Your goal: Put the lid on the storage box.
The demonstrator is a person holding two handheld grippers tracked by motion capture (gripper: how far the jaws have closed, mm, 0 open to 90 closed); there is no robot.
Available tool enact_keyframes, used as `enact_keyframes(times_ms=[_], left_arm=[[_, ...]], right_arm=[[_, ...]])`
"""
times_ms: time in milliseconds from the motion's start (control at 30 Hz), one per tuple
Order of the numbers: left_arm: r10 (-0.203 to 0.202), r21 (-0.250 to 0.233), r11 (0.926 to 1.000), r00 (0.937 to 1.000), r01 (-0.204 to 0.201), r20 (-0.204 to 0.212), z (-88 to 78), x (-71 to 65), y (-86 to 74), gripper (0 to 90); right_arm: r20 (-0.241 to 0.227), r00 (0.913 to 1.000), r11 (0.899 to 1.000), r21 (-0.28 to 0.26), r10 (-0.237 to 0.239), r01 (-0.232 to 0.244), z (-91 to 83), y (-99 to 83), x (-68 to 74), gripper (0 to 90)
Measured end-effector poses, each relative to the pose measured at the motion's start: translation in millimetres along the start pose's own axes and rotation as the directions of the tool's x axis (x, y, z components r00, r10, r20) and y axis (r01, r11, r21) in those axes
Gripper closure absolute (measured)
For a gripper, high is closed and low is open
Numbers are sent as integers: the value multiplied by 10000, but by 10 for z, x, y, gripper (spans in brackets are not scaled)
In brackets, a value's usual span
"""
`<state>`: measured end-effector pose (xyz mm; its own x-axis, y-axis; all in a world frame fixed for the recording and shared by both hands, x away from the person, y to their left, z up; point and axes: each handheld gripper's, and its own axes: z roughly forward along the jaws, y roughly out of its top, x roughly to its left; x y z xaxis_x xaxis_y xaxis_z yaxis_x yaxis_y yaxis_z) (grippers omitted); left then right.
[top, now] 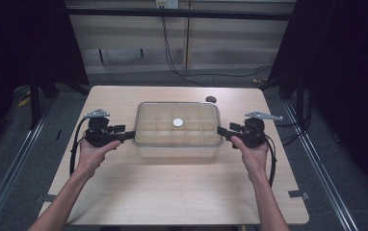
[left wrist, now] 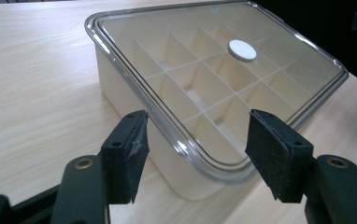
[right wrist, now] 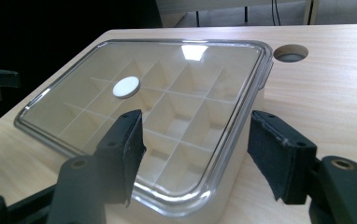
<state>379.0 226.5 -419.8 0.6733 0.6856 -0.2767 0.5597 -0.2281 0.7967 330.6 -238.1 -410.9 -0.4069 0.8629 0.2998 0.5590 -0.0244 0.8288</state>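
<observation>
seen from the high view, where the wooden table (top: 172, 192) runs across the middle, a cream box (top: 177, 144) with a clear lid (top: 177, 124) sits near the table's centre, its long sides running left to right. a small white disc (top: 177, 122) lies at the middle of the lid. the left gripper (top: 130, 135) is held at the box's left end and the right gripper (top: 222, 132) at its right end, each in one of the person's hands, jaw tips right at the lid's rim. a round dark hole (top: 211, 99) is in the table just beyond the box's far right corner.

from the left gripper view, the two black jaws stand apart, with a near corner of the lid (left wrist: 214, 168) between them; the pads (left wrist: 137, 154) do not press on it. the dividers (left wrist: 200, 93) inside the box split it into compartments under the lid, and the white disc (left wrist: 242, 50) is farther along.

from the right gripper view, the jaws are likewise spread, straddling the near end of the lid (right wrist: 181, 196) without clamping it. the white disc (right wrist: 125, 87) shows to the left, and the table's hole (right wrist: 290, 52) lies beyond the box's corner.
</observation>
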Motion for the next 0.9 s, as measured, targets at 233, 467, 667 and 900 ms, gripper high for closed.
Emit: enact_keyframes(times_ms=[233,467,667,900], left_arm=[[68,27,10000,10000,-68,-66,-110,-81,-145,395],[240,282,9993,9995,-234,-195,-231,-119,-309,364],[220,345,9992,9987,-204,-458,-341,-126,-451,397],[376,470,9983,9979,-351,-531,-454,-198,-596,393]], right_arm=[[-125,9992,9991,191,-367,369,-132,-123,79,343],[-192,9987,9980,390,-482,489,-267,-290,131,336],[-177,9987,9974,541,-475,484,-367,-424,168,335],[-114,9987,9961,730,-491,498,-453,-554,177,328]])
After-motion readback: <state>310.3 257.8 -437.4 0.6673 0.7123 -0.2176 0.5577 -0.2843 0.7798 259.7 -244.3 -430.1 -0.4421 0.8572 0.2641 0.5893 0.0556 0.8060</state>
